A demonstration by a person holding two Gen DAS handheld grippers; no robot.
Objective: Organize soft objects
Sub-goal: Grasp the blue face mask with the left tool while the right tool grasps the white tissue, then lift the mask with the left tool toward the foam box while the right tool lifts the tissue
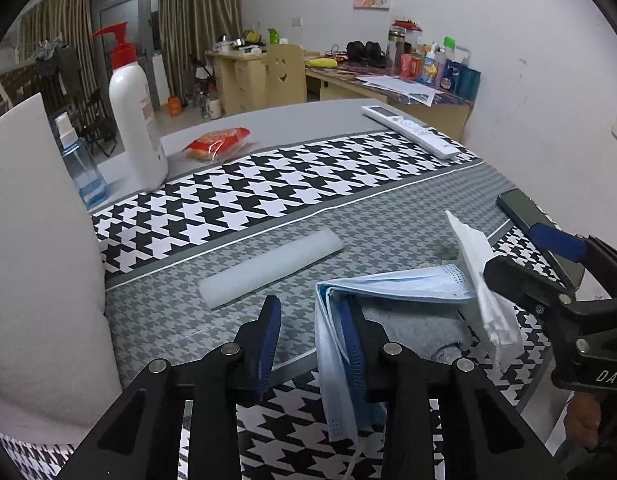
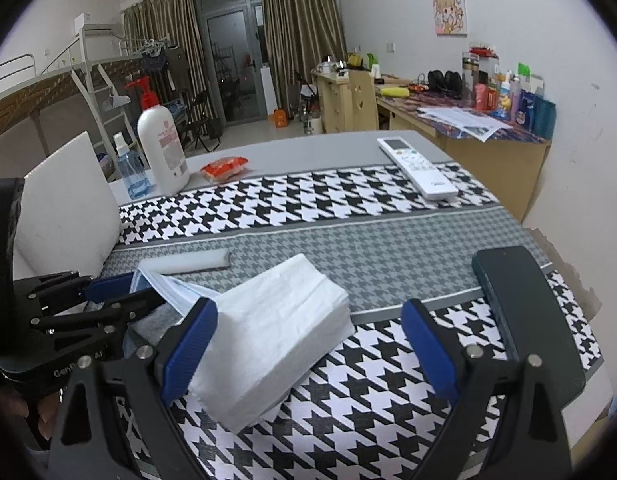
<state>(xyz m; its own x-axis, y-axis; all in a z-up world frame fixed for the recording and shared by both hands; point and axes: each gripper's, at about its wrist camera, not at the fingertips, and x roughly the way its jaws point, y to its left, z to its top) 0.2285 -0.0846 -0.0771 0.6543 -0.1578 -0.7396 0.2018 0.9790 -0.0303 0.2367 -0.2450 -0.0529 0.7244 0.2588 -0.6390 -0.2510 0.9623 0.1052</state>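
Table [image 2: 308, 148] with houndstooth cloth [image 2: 348, 200] carries everything. White foam board [image 1: 36, 240] stands at the left edge; pump bottle [image 1: 134, 120] and spray bottle [image 1: 82, 168] are behind it, well clear of the work area.

Soft items cluster at the near edge: tissue stack [image 2: 276, 332], blue face mask [image 1: 388, 284], grey cloth [image 1: 412, 332] under the mask, foam roll [image 1: 268, 268] lying just beyond. Phone [image 2: 528, 312] lies flat to the right, remote [image 2: 418, 168] far right.

Left gripper [image 1: 314, 340]: jaws apart, nothing clamped. The mask is draped over its right finger only, with the folded edge hanging down the finger's inner face.

Right gripper [image 2: 308, 344]: jaws wide open, nothing held. Its left pad touches the tissue stack's near corner; the right pad is well clear of it, near the phone.

Judgement: the mask is being folded or stacked onto the cloth. To do it well:
- centre the left jaws on the mask's folded edge before closing; it's hanging off one finger and will slide
- close on both layers, not the ear loop
- use the right gripper to pin the tissue stack, which is tilted against the mask
- keep the right pad off the phone
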